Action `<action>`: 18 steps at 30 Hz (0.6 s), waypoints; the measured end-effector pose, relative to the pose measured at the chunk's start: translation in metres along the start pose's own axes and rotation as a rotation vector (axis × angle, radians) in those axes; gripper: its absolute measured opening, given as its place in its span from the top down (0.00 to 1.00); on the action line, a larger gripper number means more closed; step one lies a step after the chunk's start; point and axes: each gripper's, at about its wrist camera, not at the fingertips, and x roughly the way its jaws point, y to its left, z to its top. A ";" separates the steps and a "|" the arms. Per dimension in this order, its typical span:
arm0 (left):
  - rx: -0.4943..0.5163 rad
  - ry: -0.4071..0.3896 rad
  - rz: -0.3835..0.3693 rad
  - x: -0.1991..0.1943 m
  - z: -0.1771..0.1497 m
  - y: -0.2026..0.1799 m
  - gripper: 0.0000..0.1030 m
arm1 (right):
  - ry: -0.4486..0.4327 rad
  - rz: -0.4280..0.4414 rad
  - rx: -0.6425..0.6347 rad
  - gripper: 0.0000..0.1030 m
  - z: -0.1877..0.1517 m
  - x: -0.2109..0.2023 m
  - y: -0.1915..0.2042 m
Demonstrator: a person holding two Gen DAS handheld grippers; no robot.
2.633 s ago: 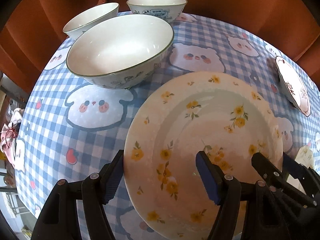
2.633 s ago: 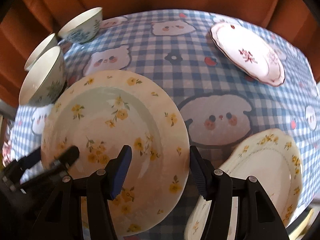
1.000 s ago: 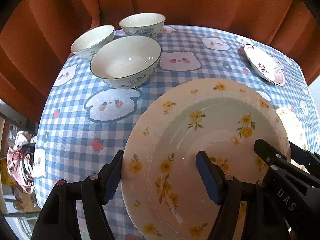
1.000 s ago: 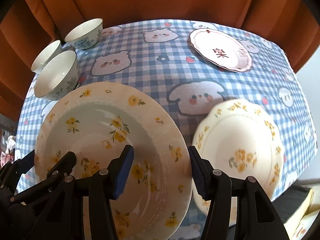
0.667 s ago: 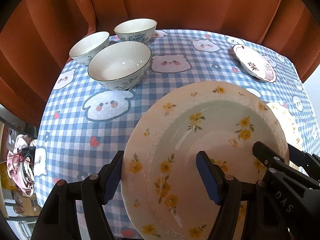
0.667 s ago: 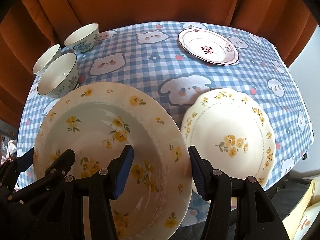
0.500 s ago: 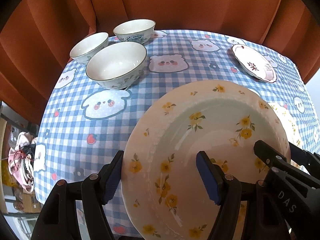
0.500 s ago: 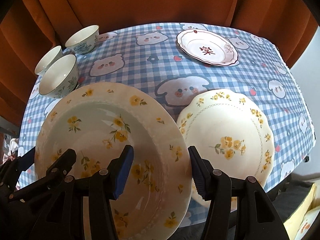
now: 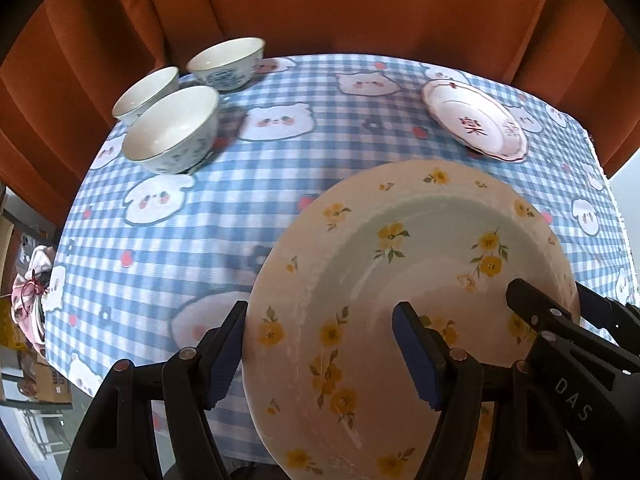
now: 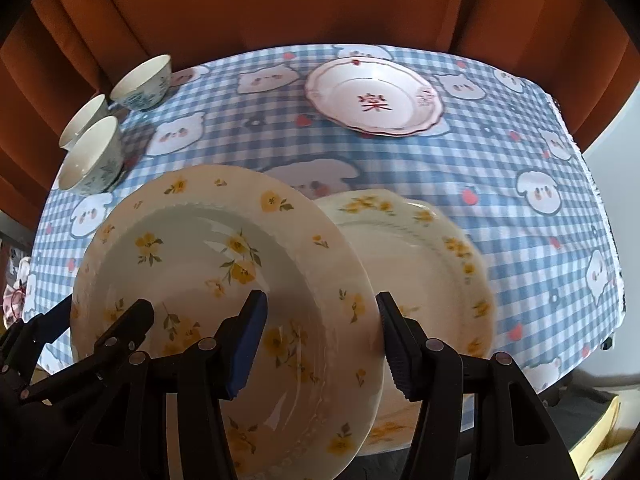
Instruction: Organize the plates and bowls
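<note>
- Left wrist view: the left gripper [image 9: 320, 354] straddles the near left rim of the big yellow-flowered plate [image 9: 404, 292], one blue-padded finger outside under the rim, the other inside on the plate's well; it grips that rim.
- The plate is carried above the table [image 9: 320, 168], tilted, with the checked bear tablecloth [image 9: 224, 216] showing beyond it.
- At lower right the right gripper [image 9: 560, 320] reaches in from the side and clamps the opposite rim.
- Far left, three bowls [image 9: 172, 128] cluster close together; far right sits the pink-rimmed plate [image 9: 474, 124] with a red character, well apart from them.
- Right wrist view: the right gripper [image 10: 320, 344] points forward and down, fingers closed across the right rim of the yellow-flowered plate [image 10: 224, 280], one pad inside, one outside.
- The left gripper [image 10: 100, 328] holds the rim at lower left.
- Just beyond the carried plate's right edge lies the scalloped cream plate [image 10: 432, 272] on the table [image 10: 520, 152], partly hidden by it.
- Orange curtain [image 10: 280, 4] hangs behind.
</note>
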 end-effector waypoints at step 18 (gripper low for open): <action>-0.024 0.014 -0.035 0.012 -0.008 -0.093 0.30 | -0.009 -0.018 -0.008 0.42 0.001 0.007 -0.096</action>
